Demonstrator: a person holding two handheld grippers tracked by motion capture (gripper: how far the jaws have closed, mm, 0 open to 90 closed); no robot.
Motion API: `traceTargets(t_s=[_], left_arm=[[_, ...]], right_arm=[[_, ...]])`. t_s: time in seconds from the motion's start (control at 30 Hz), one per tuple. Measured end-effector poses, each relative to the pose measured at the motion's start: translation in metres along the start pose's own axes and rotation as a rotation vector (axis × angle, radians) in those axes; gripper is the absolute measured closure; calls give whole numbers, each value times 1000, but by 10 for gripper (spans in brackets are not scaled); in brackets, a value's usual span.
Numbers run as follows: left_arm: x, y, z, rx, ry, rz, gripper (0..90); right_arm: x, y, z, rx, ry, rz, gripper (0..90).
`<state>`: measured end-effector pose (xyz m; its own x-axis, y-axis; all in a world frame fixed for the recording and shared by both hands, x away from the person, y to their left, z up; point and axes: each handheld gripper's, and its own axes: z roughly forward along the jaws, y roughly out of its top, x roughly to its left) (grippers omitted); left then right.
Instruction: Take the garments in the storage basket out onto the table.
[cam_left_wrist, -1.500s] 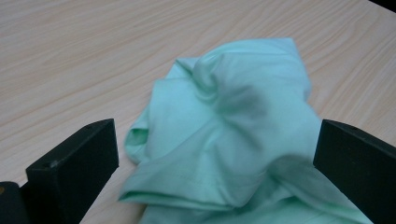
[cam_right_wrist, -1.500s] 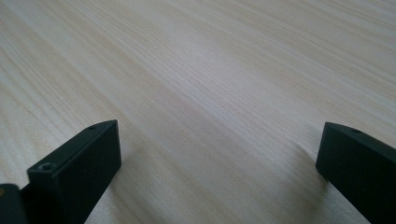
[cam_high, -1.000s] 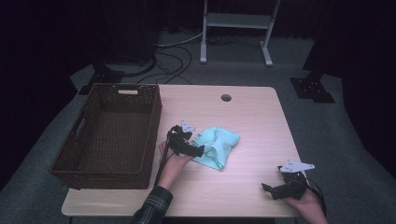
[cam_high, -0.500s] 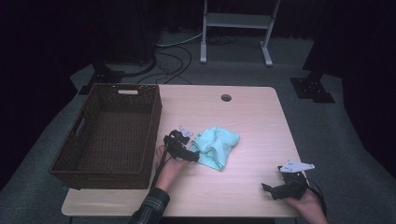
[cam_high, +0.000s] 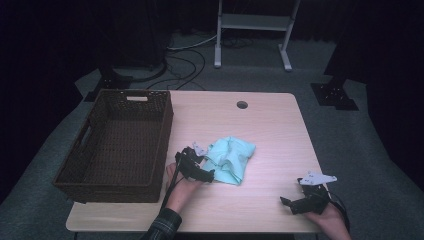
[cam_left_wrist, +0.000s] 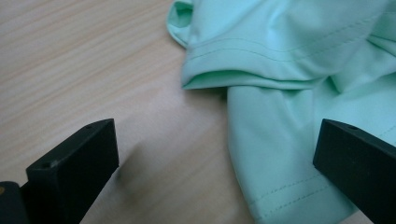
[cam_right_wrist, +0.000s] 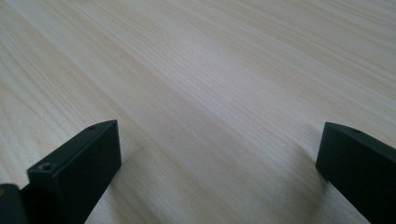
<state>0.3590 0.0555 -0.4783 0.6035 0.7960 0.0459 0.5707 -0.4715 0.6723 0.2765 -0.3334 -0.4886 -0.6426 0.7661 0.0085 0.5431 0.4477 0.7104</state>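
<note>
Left tongs (cam_high: 209, 173) at the cloth (cam_high: 231, 159)!
Jaws wide apart, gripping nothing; the crumpled cloth lies just ahead, its length slanting away rightward. Right tongs (cam_high: 288, 204) gape wide over bare counter (cam_high: 270, 130).

Dim, dark surroundings; lit tabletop; soft shadows, slight blur.

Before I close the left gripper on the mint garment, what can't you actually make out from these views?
- Mint garment: left gripper view cuts it off at the top and right edges; what kind of garment it is stays unclear.
- Left gripper: in the high view it is too small and dark to tell whether its jaws touch the cloth.
- Wicker basket: its near wall hides the near strip of the inside.
</note>
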Motion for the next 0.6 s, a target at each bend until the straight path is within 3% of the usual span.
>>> traceTargets(t_s=[0.3, 0.6], left_arm=[[-16, -17, -14, -4, -41, 14, 0], [-19, -30, -24, -18, -65, 20, 0]], right_arm=[[1, 0, 0, 1, 4, -2, 0], [1, 0, -1, 1, 5, -4, 0]])
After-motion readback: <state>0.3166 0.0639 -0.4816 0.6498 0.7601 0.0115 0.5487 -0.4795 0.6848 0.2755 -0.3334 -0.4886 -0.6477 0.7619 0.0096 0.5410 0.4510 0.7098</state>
